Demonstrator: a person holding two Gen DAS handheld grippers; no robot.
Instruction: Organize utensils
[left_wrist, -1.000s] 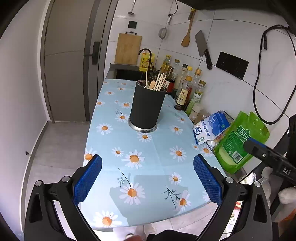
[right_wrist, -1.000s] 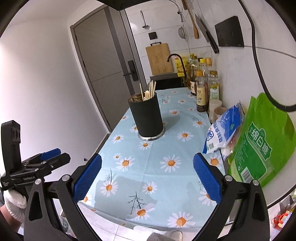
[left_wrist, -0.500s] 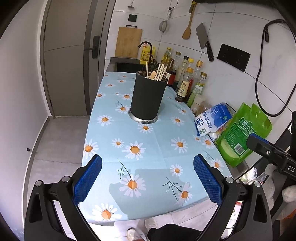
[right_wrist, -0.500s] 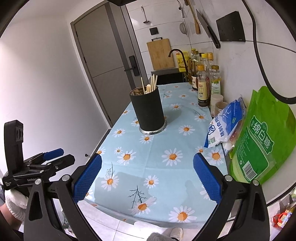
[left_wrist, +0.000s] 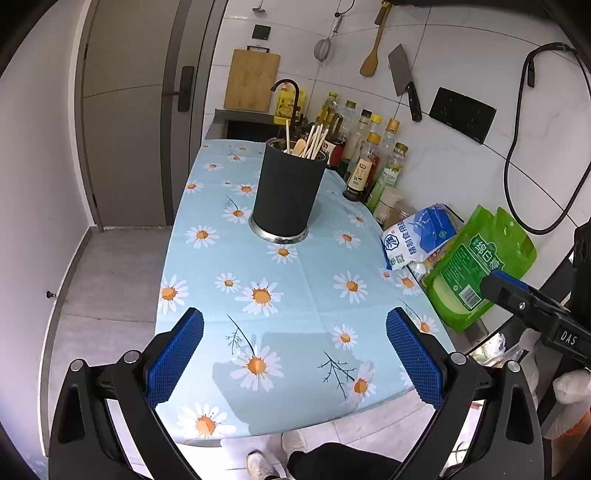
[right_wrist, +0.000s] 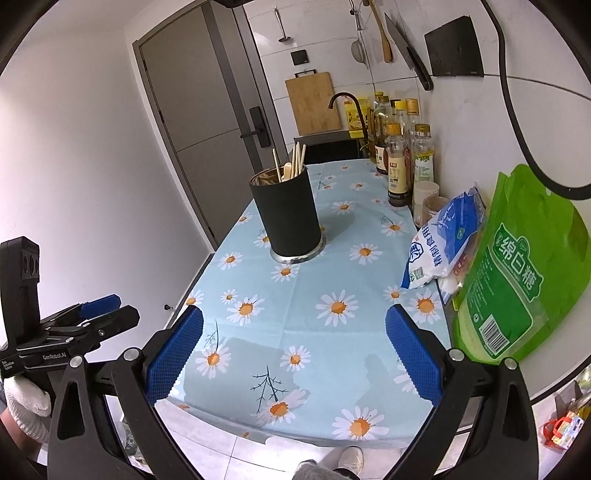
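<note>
We see bare daisy-patterned table (left_wrist: 295, 295) from its near edge to the black utensil holder (left_wrist: 288, 192) at centre. Along the right edge, bottles (left_wrist: 364, 166) and bags (left_wrist: 476, 269) block passage.

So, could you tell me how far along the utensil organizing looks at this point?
It looks essentially finished. Done: the chopsticks and a wooden spoon stand in the black utensil holder on the daisy tablecloth, with no loose utensils visible on it. In hand: nothing; the left gripper and right gripper hang open and empty above the near edge. Left: apparently nothing.
</note>
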